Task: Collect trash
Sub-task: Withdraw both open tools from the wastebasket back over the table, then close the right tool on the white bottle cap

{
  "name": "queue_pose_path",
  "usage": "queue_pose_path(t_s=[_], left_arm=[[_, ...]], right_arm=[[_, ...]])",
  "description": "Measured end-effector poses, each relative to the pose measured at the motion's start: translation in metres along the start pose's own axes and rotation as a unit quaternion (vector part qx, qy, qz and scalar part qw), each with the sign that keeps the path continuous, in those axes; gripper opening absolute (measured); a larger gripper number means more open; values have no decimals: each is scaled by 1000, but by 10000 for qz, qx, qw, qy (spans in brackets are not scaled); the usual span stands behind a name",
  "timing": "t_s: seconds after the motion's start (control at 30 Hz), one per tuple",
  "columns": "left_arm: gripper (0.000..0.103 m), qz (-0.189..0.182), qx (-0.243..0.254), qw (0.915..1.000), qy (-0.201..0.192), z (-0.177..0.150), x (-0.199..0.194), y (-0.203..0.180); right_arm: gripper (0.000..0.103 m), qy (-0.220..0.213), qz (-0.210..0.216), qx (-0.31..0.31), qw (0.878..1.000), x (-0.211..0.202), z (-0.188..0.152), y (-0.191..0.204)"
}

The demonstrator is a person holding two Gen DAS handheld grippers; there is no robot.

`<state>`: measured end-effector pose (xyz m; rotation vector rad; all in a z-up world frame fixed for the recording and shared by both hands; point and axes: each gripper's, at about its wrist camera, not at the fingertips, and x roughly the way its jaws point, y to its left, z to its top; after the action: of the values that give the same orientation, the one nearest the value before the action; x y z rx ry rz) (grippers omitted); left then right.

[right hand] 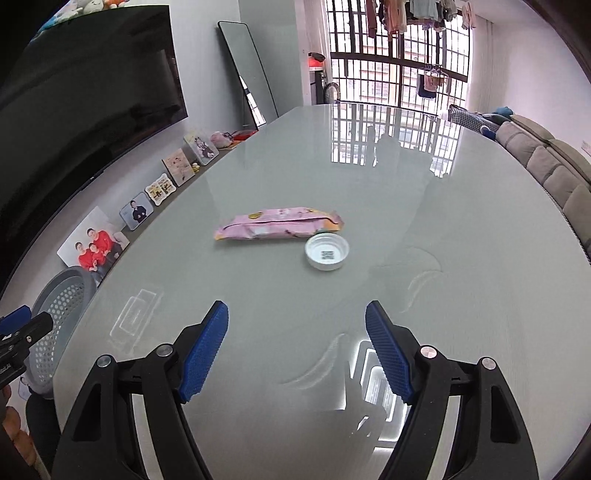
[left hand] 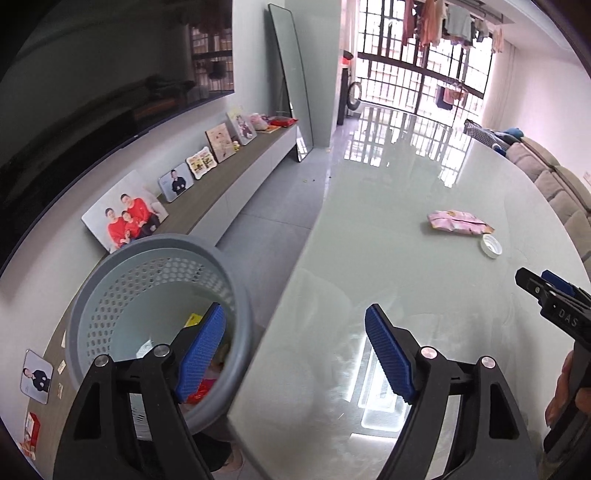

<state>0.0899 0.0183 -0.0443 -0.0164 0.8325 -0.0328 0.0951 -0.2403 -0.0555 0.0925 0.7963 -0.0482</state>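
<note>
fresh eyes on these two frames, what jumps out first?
The pink snack wrapper lying flat mid-table, with a white bottle cap open side up just beside its right end. At the table's left edge stands a grey perforated basket with scraps already inside. Both the left gripper and right gripper hover with jaws open, holding nothing.

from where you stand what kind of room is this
Most likely a home living room. A large wall-mounted TV hangs above a low cabinet lined with family photos, a grey sofa runs along the far side, and laundry hangs at the barred balcony window.
</note>
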Motion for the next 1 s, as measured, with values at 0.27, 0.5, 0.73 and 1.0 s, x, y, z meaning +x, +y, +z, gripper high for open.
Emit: queue_pose_path(t_s=[0.27,0.5,0.73,1.0], left_arm=[[82,-29,184,9998,80,5,8,-34],[84,-26,302,9995,132,6,14,-51],[84,-5,327,9993,207,8,19,-54],[84,-32,394,9989,269,9,27,-60]], right_arm=[[74,178,13,96,9998,28,17,-40],[74,327,184,-36,9993,56,33,-43],[73,520,186,-139,9984,84,48,-43],[73,545,69,-383,9978,95,52,-30]])
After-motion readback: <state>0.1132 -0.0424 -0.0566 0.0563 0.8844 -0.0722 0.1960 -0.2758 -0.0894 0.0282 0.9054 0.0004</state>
